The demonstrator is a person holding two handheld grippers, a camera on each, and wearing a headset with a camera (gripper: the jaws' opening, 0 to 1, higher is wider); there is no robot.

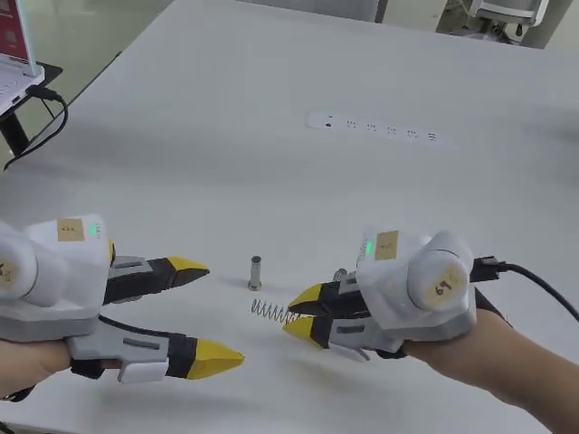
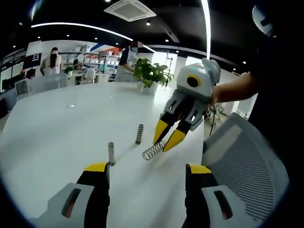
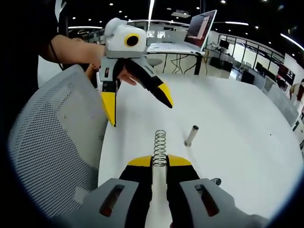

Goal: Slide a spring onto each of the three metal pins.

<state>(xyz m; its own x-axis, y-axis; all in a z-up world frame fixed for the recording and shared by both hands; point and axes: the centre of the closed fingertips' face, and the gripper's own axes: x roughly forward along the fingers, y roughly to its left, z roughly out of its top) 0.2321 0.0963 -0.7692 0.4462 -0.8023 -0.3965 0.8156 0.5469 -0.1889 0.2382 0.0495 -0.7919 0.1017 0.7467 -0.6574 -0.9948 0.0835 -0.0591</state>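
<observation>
A bare metal pin stands upright on the white table. My right gripper is shut on one end of a coil spring, which lies roughly level and points left, just in front of that pin. In the right gripper view the spring sticks out past the closed tips, with the pin to its right. My left gripper is open with nothing in it, left of the pin. The left gripper view shows the bare pin, a second pin with a spring on it, and the right gripper holding its spring.
A white power strip lies further back on the table. A laptop with a black cable sits at the far left edge. A grey mesh chair stands near the table's edge. A small metal part peeks out behind the right gripper.
</observation>
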